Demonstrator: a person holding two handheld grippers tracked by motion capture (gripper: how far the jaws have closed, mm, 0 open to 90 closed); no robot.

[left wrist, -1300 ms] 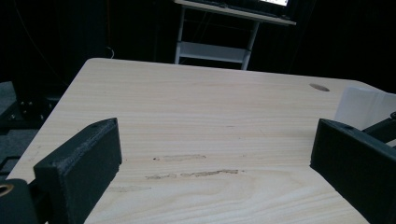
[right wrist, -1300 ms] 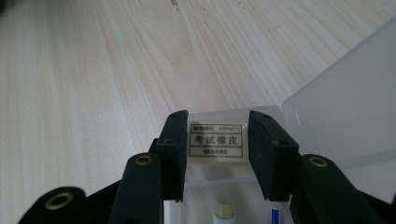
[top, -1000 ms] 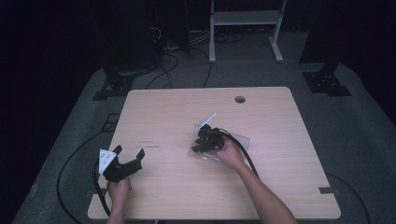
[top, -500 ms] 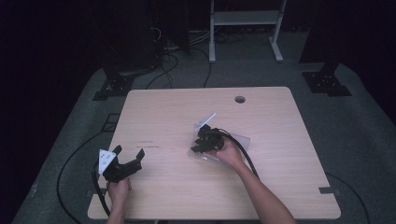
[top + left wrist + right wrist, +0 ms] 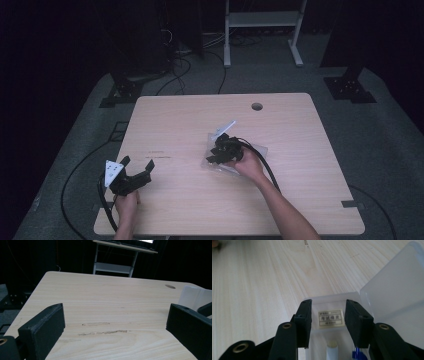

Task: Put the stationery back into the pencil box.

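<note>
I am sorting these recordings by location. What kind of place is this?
Probably a lab or recording studio: a bare wooden table stands on grey carpet between black walls, with cables and a metal stand behind it.

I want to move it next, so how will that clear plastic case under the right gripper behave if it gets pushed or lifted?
The case looks thin and translucent, so probably light, and it would likely slide easily on the smooth table. Its lid stands open, so it may flap or swing shut when lifted. The small items inside lie loose and could shift or spill if it tips.
</note>
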